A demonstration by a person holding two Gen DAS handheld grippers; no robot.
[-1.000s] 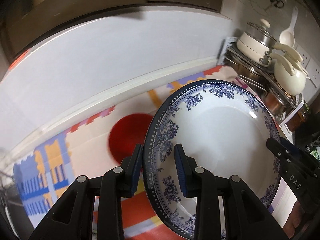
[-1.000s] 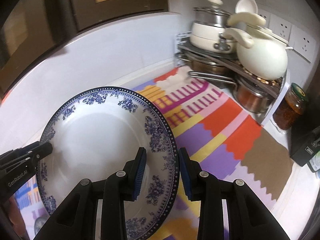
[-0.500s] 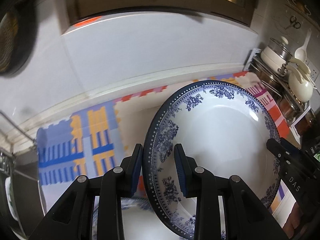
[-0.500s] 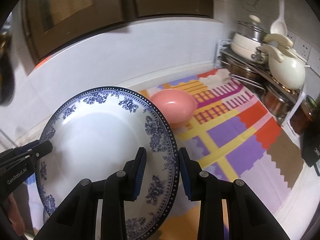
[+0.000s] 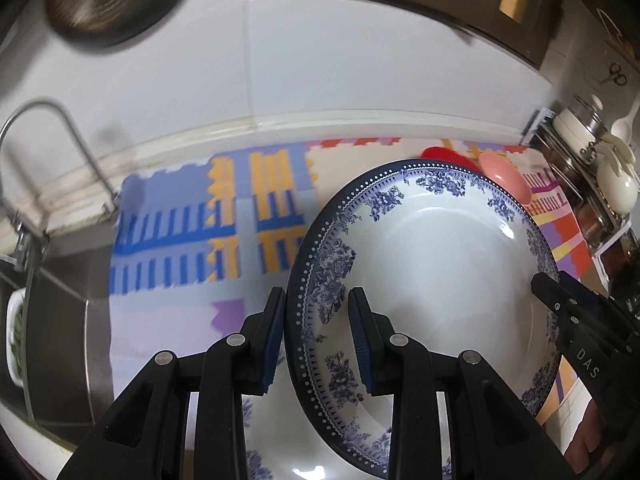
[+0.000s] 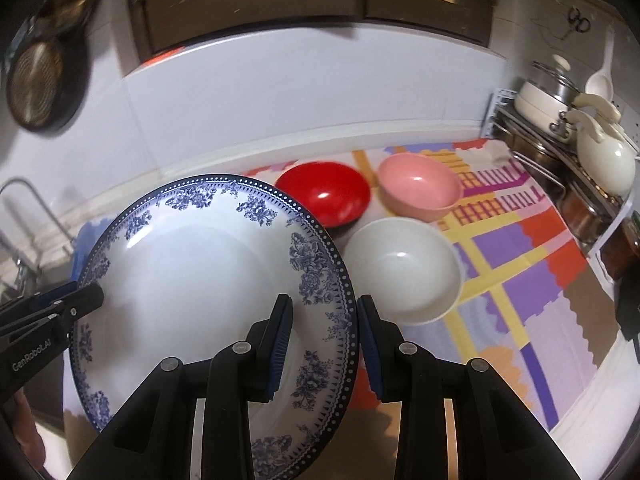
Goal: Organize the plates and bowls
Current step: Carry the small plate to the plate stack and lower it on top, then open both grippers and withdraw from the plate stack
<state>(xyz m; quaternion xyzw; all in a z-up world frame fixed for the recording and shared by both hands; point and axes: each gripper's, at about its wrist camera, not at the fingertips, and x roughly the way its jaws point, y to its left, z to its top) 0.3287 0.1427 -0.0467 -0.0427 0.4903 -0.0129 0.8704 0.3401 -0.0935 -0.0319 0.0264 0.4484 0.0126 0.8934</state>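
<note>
plate in hand: blue-flowered plate [image 5: 440, 264] is held off the table, tilted, carried by both tongs at once.
left tongs: left tongs [image 5: 318, 336] are closed on the plate's left rim, one pad under the rim and one on the inner face.
right tongs: right tongs [image 6: 324, 340] are closed on the opposite rim in the same way; the tip of each tool shows in the other's view at the far edge of the plate.
second plate: lower plate [image 5: 280, 448] with the same blue pattern lies on the table directly under the held one, seen only in part at the bottom of the left wrist view; whether the two plates touch cannot be told.
bowls: red bowl [image 6: 324, 196], pink bowl [image 6: 420, 188] and white bowl [image 6: 402, 268] stand upright and separate on the patterned mat [image 6: 520, 264], close together just beside the held plate; none is nested in another.
surroundings: sink [image 5: 60, 288] lies at the left end of the table, pot rack [image 6: 560, 152] at the right end; neither is part of the job.
done so far: judged from the layout, one plate is already in its place and a second is above it.
left to do: judged, the held plate must be lowered onto the lower plate and released; the three bowls then remain to be stacked or grouped.
progress estimate: early to middle; plates nearly sorted, bowls not yet started.
</note>
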